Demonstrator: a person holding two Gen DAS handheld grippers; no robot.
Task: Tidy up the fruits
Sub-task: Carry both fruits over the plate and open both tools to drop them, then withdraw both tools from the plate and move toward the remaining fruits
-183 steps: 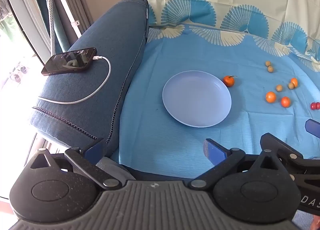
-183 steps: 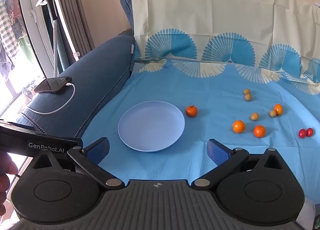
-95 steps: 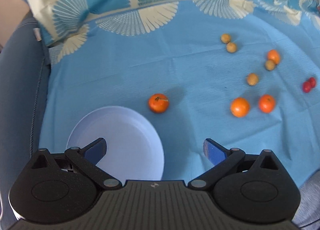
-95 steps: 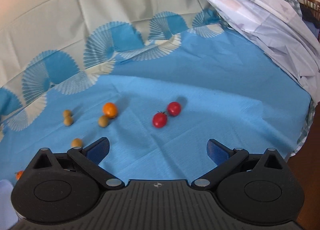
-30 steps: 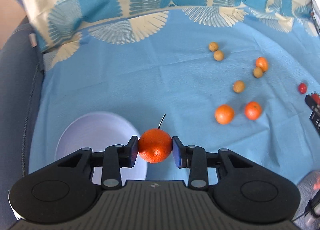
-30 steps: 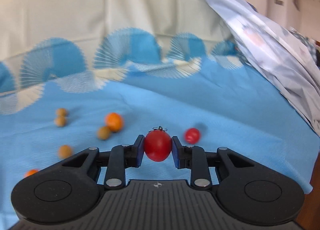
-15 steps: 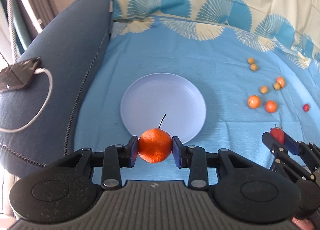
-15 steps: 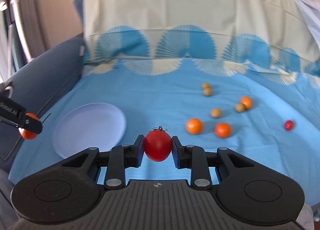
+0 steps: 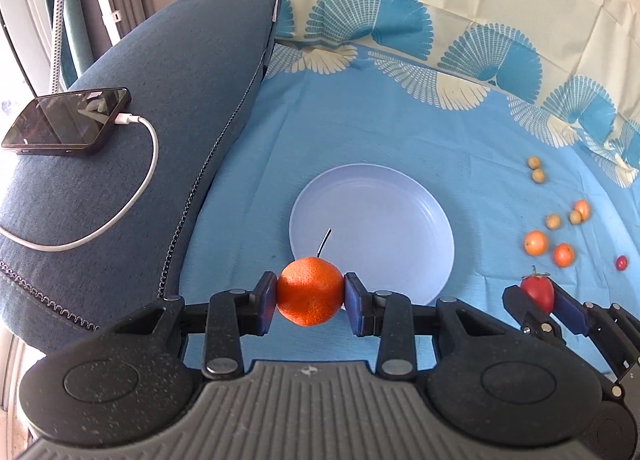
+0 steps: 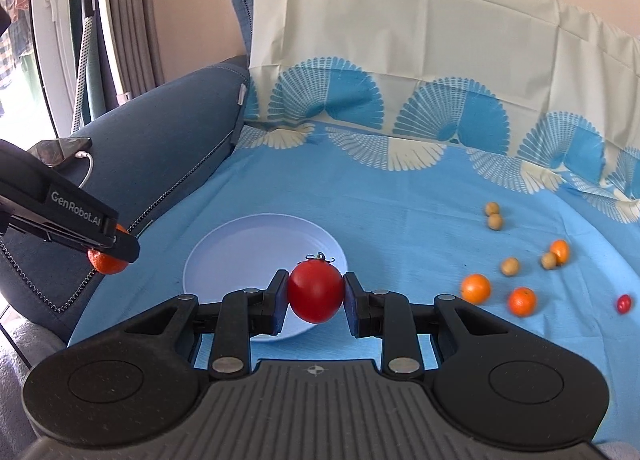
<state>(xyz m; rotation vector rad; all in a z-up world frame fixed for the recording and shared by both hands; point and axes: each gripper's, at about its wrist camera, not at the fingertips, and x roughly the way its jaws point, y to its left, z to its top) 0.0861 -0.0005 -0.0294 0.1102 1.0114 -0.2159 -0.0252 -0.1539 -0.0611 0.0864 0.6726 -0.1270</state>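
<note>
A: Left claw (image 9: 310, 297): clenched on an orange (image 9: 310, 291), pads pressing both sides, thin stem pointing up. Held above the blue cloth (image 9: 400, 132), just short of the near rim of the pale blue plate (image 9: 424, 204).

B: Right claw (image 10: 316, 297): clenched on a red tomato (image 10: 316, 291) (green calyx on top). Held over the near edge of the plate (image 10: 240, 244) in the right wrist view; seen from the left wrist view, right claw (image 9: 538, 302) and tomato (image 9: 538, 292) to the right of the plate.

A: Plate: nothing inside, resting flat on the cloth.

B: Left claw (image 10: 112, 256) also visible from the right wrist view, at left, with the orange (image 10: 106, 265) partly hidden under its finger, left of the plate.

A: Loose fruit on the cloth, well right of the plate: two larger oranges (image 10: 475, 289) side by side, a smaller orange fruit (image 10: 560, 251) touching one of four small tan fruits (image 10: 495, 215), two of those paired farther back.

B: One small red tomato (image 10: 623, 303) farthest right, alone.

A: Background: blue sofa armrest (image 9: 160, 80) at left, carrying a dark phone (image 9: 66, 127) with a white cable (image 9: 120, 216) plugged in (cable looping toward the front).
</note>
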